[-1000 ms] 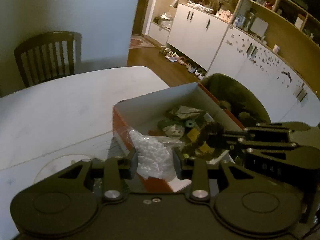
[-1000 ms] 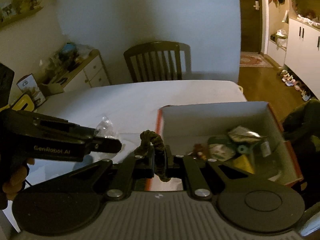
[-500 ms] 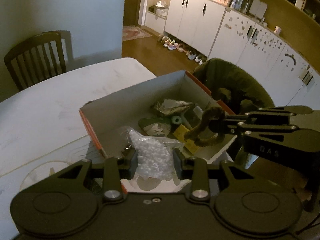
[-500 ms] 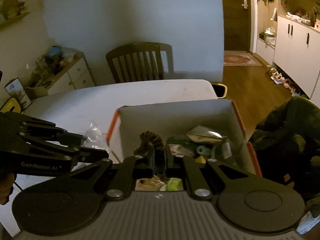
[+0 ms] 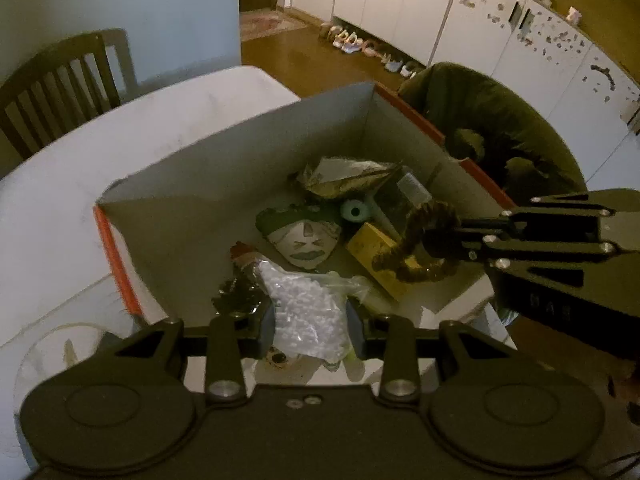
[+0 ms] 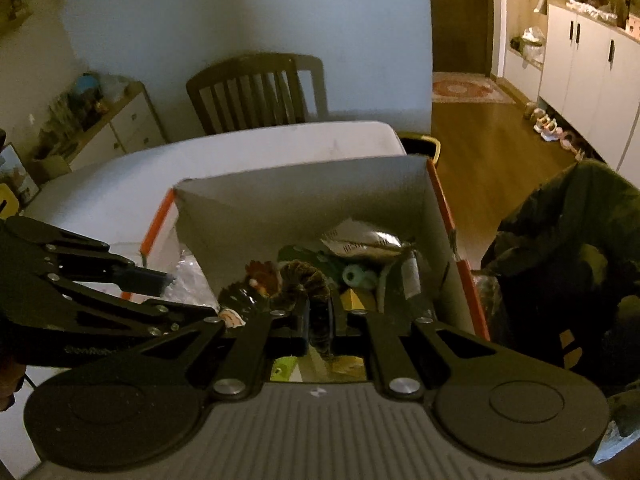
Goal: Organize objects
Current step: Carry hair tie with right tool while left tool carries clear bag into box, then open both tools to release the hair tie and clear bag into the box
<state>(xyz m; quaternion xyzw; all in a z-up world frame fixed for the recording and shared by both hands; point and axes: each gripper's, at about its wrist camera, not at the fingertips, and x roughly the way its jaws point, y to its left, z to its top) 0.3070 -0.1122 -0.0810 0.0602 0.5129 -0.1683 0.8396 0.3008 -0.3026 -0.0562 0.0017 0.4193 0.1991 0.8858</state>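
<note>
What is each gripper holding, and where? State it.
The left gripper clamps a clear bag of white beads across its middle. The right gripper pinches a brown scrunchie at one section of its loop.

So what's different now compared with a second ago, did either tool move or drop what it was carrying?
Both tools moved forward over the open box. The left tool carried its bag of white beads from the box's near edge to above the inside; the right tool brought the brown scrunchie from beside the box to over its contents. Nothing was released; both grips are unchanged, and the box's contents look undisturbed.
</note>
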